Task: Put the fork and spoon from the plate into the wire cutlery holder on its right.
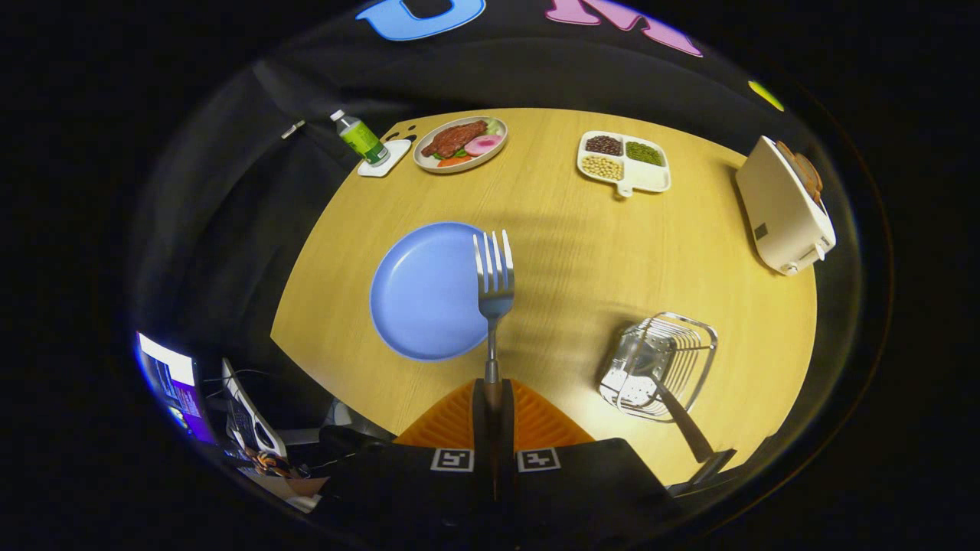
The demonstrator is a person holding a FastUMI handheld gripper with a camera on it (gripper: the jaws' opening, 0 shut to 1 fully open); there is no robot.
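Fork (494,279) first: we have it pinched by the handle between the two fingers of the gripper (492,398), tines pointing ahead, lifted over the right rim of the blue plate (417,295). It looks like a stiff, light, smooth metal piece, so we judge it may swivel or slip in a narrow pinch; a hold nearer the middle of the handle would steady it. Toward the table's (566,229) near right edge stands the wire cutlery holder (664,366), with a dark-handled utensil (685,428), probably the spoon, already leaning in it.
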